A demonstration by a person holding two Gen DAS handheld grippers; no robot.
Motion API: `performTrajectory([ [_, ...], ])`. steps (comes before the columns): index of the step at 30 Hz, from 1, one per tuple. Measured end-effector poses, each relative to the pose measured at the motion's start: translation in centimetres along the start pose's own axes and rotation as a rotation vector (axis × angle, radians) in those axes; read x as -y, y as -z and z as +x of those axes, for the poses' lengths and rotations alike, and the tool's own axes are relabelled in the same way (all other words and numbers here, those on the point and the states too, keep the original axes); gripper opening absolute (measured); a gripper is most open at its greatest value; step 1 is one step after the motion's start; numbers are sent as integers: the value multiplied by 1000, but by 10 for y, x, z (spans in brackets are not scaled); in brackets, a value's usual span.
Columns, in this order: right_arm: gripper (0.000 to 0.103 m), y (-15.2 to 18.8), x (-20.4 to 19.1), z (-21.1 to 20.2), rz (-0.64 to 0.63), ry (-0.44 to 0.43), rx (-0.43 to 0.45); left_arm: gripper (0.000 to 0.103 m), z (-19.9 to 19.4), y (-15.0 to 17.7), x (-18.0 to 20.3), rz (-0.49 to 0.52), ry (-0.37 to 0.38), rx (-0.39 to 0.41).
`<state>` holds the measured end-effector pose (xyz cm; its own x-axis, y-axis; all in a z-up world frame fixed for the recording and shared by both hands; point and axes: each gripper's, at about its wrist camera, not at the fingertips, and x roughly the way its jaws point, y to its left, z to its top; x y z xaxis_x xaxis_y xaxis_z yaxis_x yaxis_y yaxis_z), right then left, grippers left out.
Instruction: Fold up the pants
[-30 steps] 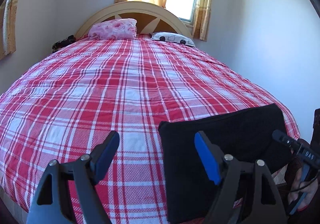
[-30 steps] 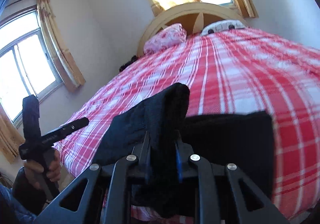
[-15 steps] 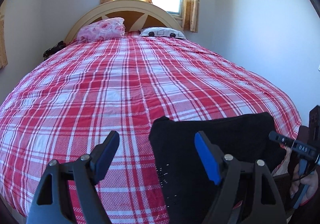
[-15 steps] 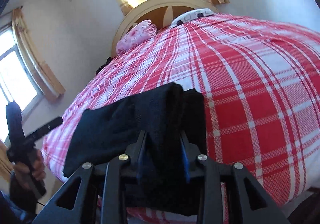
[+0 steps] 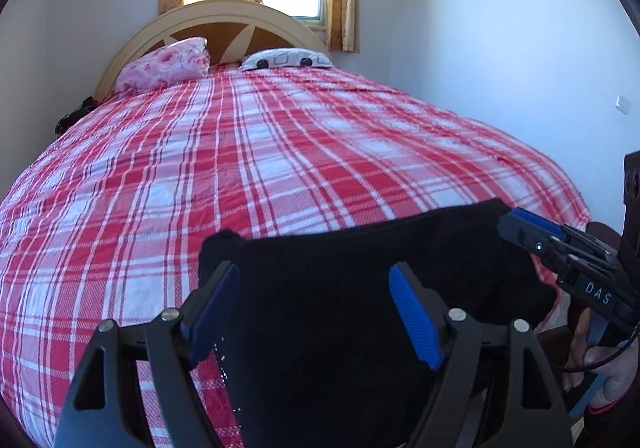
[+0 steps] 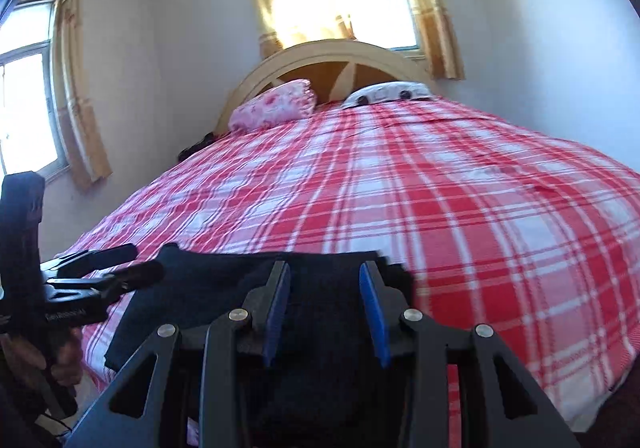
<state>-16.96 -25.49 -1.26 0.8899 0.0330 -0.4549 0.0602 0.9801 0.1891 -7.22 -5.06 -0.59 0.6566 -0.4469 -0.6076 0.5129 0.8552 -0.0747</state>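
While the black pants lie folded near the foot edge of the bed, we hover over them with both claws. Our left claw hangs wide apart above the dark cloth, blue pads clear of it on both sides, nothing pinched. Over to the other camera: our right claw is spreading its jaws right now, and the pants sit between and beneath the blue pads; the fabric between them looks slack, and we see no pinch on it. From the left view the right claw shows at the far right edge of the garment, with the hand wrapped around its grip below. From the right view the left claw pokes in over the left end of the pants, its hand low in the corner.

The pants make a flat dark rectangle across the red and white plaid bedspread, long side running along the foot edge. Up at the head, a pink floral pillow leans on the arched headboard, with a white patterned pillow beside it. Sun glares through yellow curtains at the window behind.
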Motion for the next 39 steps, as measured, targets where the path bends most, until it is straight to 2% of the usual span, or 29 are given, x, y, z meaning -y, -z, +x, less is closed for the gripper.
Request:
performTrajectory([
  [4, 39, 12, 0, 33, 21, -21, -86, 82, 21, 18, -18, -65, -72, -91],
  [5, 39, 14, 3, 37, 36, -20, -82, 93, 29, 23, -25, -94, -89, -132],
  [6, 39, 15, 4, 37, 51, -28, -71, 102, 36, 28, -33, -143, -84, -170],
  [8, 39, 14, 8, 41, 83, -36, -75, 103, 41, 35, -49, -259, -32, -196],
  [9, 39, 14, 9, 42, 85, -37, -77, 103, 41, 36, -53, -283, -16, -193],
  [12, 39, 16, 5, 42, 65, -25, -72, 103, 40, 35, -42, -212, -50, -178],
  [17, 39, 16, 0, 42, 57, 2, -60, 103, 38, 35, -45, -235, -36, -190],
  [20, 44, 18, -4, 41, 46, 13, -56, 103, 36, 36, -45, -239, -42, -188],
  [25, 56, 19, -18, 40, -16, 50, -65, 103, 37, 35, -45, -245, -42, -191],
  [27, 56, 17, -24, 37, -36, 66, -75, 103, 37, 35, -45, -244, -42, -191],
  [30, 56, 16, -22, 19, -11, 75, -32, 103, 37, 35, -45, -244, -42, -191],
  [32, 56, 16, -14, 7, 13, 113, -3, 103, 37, 35, -45, -241, -40, -189],
  [35, 57, 18, 5, 1, 74, 142, -15, 103, 38, 35, -45, -236, -29, -186],
  [37, 57, 23, 18, 3, 132, 133, -38, 97, 36, 34, -46, -234, -4, -180],
  [39, 57, 26, 25, 4, 177, 120, -48, 84, 35, 34, -45, -226, 38, -172],
])
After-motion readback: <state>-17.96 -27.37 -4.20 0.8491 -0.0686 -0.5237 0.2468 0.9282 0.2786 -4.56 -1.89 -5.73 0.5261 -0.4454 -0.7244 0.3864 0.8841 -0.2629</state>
